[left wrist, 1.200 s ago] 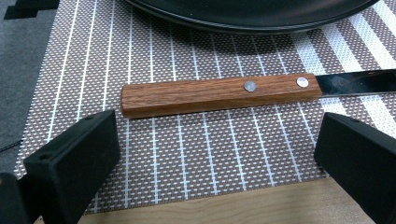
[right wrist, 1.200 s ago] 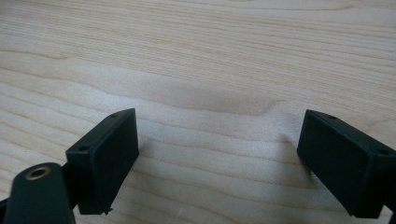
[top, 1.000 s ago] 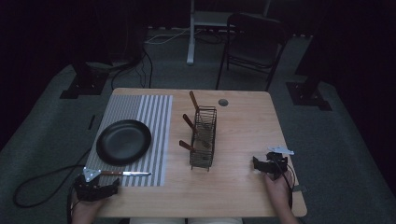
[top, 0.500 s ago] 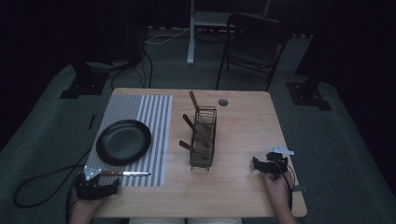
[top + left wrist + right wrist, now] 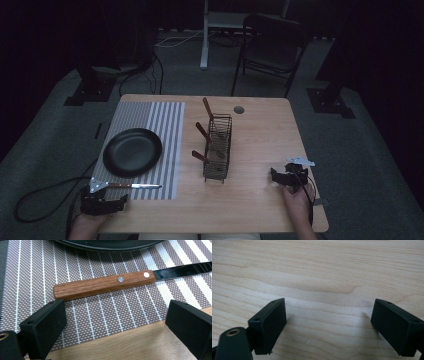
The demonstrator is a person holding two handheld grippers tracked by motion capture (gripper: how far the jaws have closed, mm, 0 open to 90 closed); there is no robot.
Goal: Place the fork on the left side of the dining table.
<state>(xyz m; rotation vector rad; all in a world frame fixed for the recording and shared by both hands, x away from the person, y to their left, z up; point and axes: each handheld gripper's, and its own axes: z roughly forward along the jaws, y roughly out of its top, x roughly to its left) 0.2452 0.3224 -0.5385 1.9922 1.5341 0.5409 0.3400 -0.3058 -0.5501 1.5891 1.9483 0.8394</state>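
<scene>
- Knife [image 5: 105,285]: lies flat on the striped placemat [image 5: 100,315], wooden handle toward frame left, blade running off right edge of left gripper view. In high view it sits lower left of frame, just below the black plate [image 5: 132,152], near placemat's bottom edge.
- Change vs 1.0 s and 0.5 s ago: basically none. Knife, plate, rack and both grippers sit in same spots. Judgement: knife looks set down and released, or not yet picked up; can't tell which from a static scene.
- Left gripper [image 5: 115,322]: jaws wide apart, nothing between them, handle just beyond the tips w/o contact. In high view it's at bottom left [image 5: 102,202], right below knife handle.
- Right gripper [image 5: 329,325]: jaws also spread wide, empty, over bare wood of the table [image 5: 324,270]. High view shows it lower right [image 5: 287,176], well apart from everything.
- Wire rack [image 5: 218,147]: center of frame, three wooden-handled utensils poking out to upper left.
- Hard to see: high view is dim; utensil heads inside rack are lost in the mesh, so type unclear. Knife tip cut off in left gripper view. Plate shows there as just a rim along the top edge.
</scene>
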